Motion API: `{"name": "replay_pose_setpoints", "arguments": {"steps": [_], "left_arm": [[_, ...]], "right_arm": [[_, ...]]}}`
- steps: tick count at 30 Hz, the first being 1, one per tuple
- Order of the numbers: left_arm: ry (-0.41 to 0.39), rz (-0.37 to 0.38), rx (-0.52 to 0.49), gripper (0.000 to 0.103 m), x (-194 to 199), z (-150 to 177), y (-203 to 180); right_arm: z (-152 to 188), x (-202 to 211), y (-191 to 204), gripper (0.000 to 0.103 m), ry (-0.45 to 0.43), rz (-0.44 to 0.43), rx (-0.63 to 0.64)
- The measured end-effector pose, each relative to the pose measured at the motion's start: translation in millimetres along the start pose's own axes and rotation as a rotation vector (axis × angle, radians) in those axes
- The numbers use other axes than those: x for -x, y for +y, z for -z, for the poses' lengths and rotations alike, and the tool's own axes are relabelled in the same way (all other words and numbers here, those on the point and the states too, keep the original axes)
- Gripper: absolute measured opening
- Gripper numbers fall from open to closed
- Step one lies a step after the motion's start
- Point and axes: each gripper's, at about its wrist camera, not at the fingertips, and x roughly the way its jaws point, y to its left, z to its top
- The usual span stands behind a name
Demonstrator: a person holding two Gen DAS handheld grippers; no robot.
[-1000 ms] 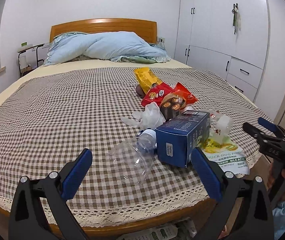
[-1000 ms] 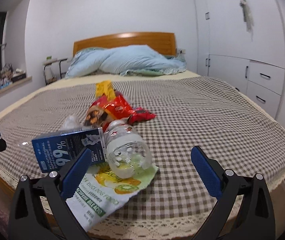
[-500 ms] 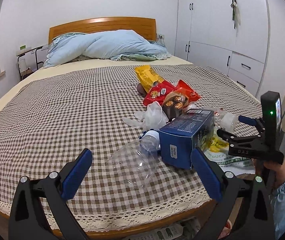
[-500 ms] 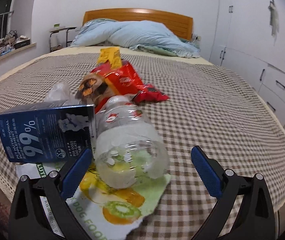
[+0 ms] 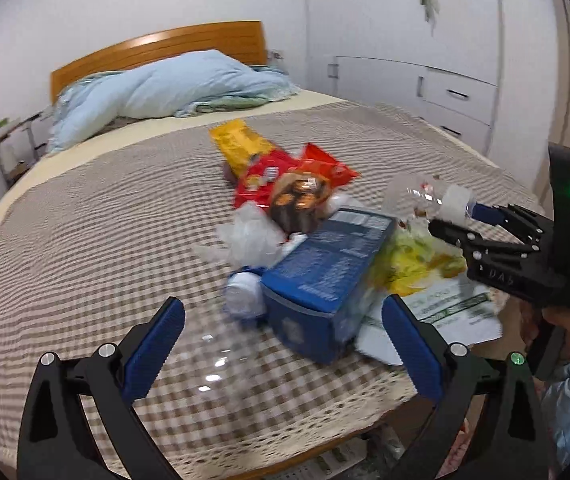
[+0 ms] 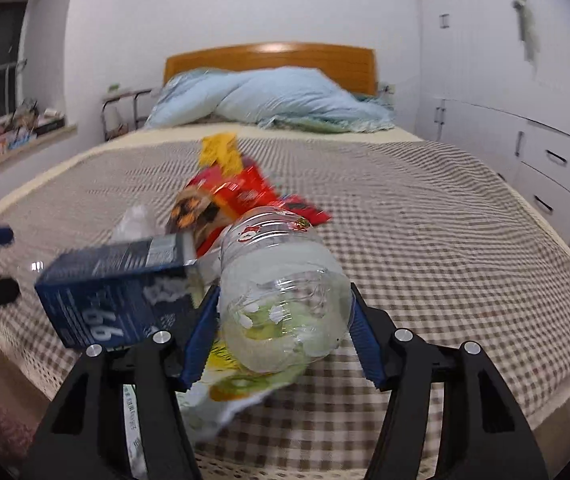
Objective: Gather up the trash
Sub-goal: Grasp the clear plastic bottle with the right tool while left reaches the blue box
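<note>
Right gripper, blue-padded jaws clamped on the base end of a clear ribbed plastic bottle; bottle lying neck-away, raised a little over a green-and-white printed food pouch. Same bottle seen from the left wrist view, held out ahead of the black right gripper, a hand in a light blue sleeve behind it.

Left gripper, jaws spread wide, gripping nothing, hovering low over the bed's near edge. Between its fingers, a second clear plastic bottle, lying flat with white cap toward the pile, blurred.

Dark blue cardboard carton lying on its side, just beside that cap and partly over the pouch. Behind the carton: crumpled clear plastic bag, brown snack packet, red snack wrapper, orange-red wrapper, yellow packet, all heaped together mid-bed.

Brown-and-white checked bedspread with lace hem. Pale blue duvet bunched against the wooden headboard. White wardrobe along the right wall.
</note>
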Motion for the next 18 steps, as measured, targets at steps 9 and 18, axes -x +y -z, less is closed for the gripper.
{"name": "replay_pose_setpoints", "arguments": {"steps": [9,18], "left_arm": [[0.038,0.081,-0.094,0.096,-33.0,-1.6,-9.2],[0.109,0.189,-0.056,0.084,-67.9,-7.4,-1.5]], "right_arm": [[1.8,24.8,-19.8,0.06,-0.069,0.022,-0.085],[6.3,27.0,-31.1,0.06,-0.061,0.045,-0.106]]}}
